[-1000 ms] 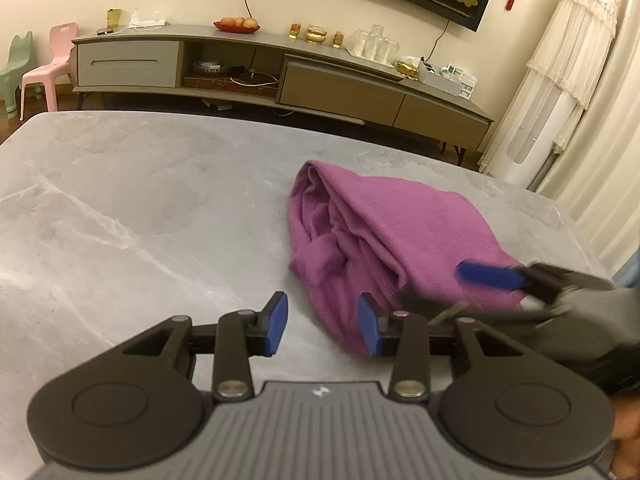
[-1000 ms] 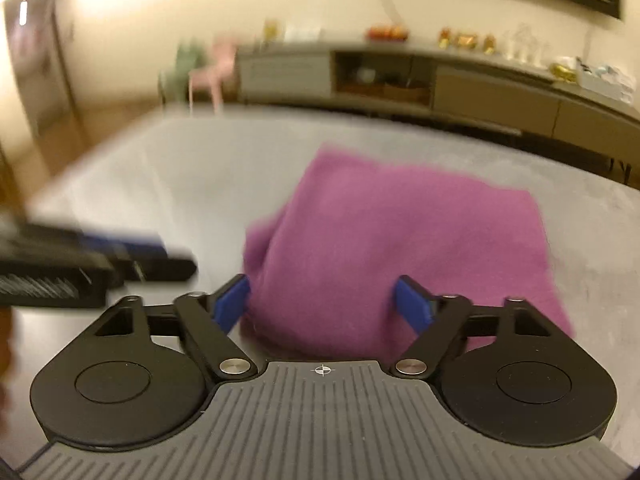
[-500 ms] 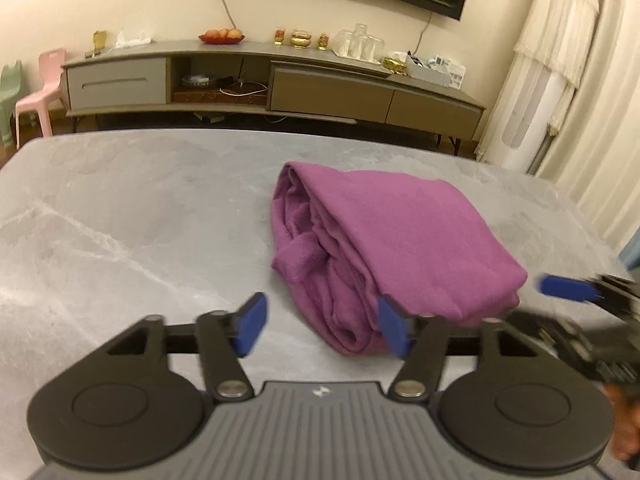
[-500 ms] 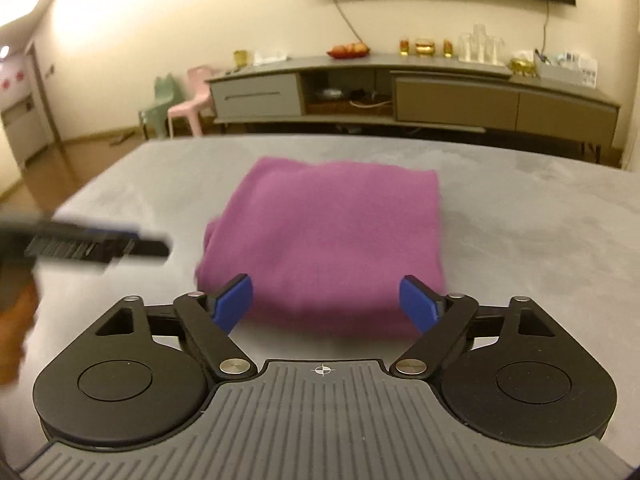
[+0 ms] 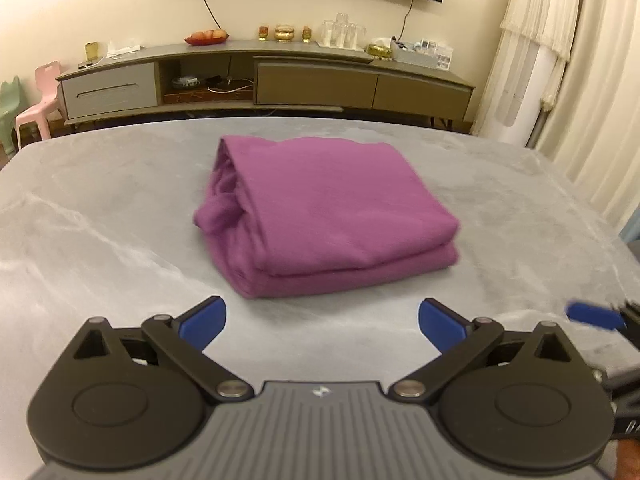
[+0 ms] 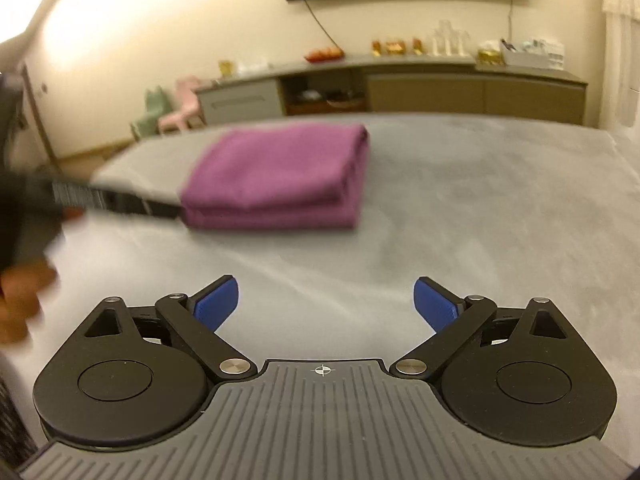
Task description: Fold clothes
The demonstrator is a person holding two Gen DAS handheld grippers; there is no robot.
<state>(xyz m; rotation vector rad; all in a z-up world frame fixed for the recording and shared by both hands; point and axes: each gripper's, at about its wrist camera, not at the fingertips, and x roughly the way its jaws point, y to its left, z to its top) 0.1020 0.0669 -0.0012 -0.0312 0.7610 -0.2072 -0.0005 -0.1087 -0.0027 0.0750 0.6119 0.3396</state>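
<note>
Left wrist view: the folded purple garment (image 5: 332,216) lies in the middle of the frame on the grey marble table (image 5: 100,240), a squarish stack with its bunched layers showing at its left end and a smooth fold along the near edge. The left gripper (image 5: 320,322) fills the bottom of the frame with its blue-padded fingers spread wide and nothing between them, bare tabletop separating them from the cloth. At the right edge, low down, a blurred blue fingertip of the right gripper (image 5: 594,316) pokes in, clear of the garment. Bare table surrounds the cloth on all sides; the far table edge runs across the upper middle, and beyond it stand a long low sideboard (image 5: 264,80), a pink chair (image 5: 40,96) at the left edge and a white curtain (image 5: 560,40) at the upper right. In the right wrist view the garment (image 6: 280,176) sits left of centre, the gripper (image 6: 326,300) holds its fingers wide apart over empty marble, and a blurred dark shape, the other gripper's body (image 6: 100,200), crosses the left side up to the cloth's near left corner.
</note>
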